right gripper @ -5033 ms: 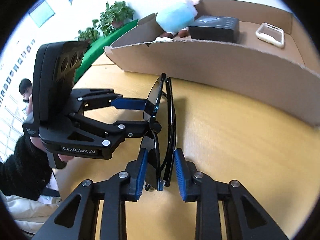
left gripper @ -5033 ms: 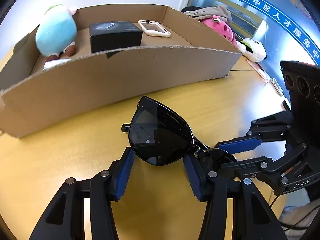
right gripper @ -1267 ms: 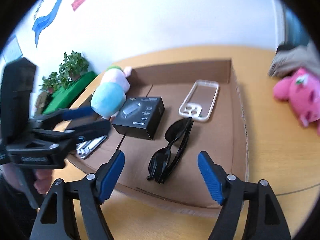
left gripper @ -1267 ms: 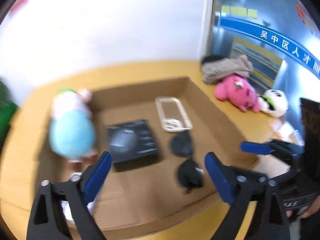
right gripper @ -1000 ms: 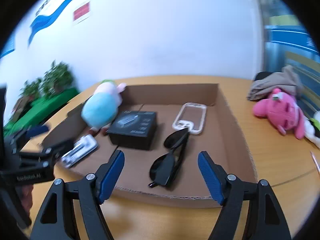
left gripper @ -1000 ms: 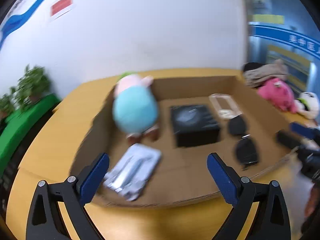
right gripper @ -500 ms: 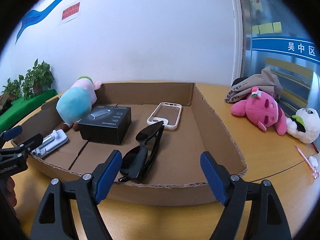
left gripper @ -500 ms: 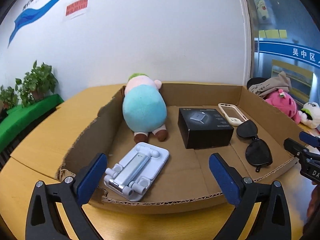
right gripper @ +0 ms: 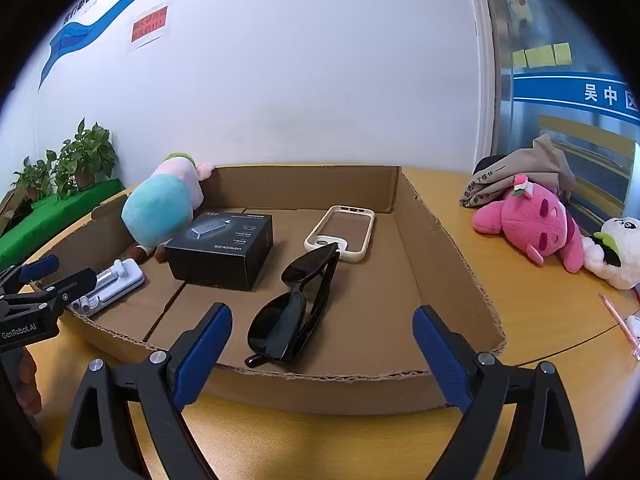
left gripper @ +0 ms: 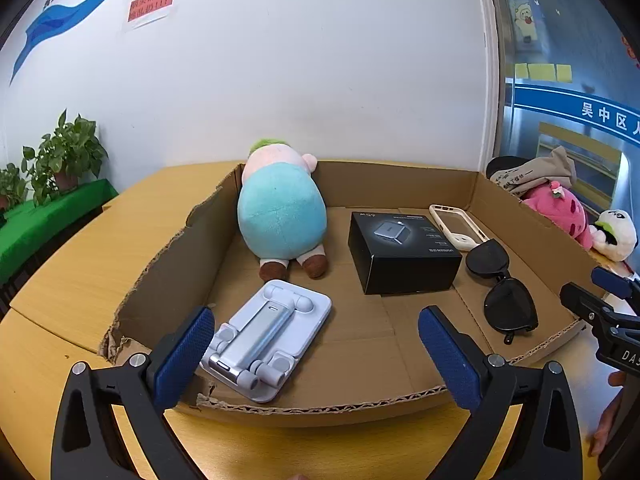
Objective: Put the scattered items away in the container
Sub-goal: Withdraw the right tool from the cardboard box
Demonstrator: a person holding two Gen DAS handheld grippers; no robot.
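Both claws, the left claw point(left gripper: 316, 346) and right claw point(right gripper: 322, 346), hang spread and empty at the cardboard box's point(right gripper: 448, 240) near wall, since the sunglasses point(right gripper: 298, 306) already lie folded inside, right of the black box point(right gripper: 222, 250).

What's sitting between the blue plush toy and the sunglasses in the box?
The black box lies between the blue plush toy and the sunglasses, on the floor of the cardboard box. The left wrist view shows it best.
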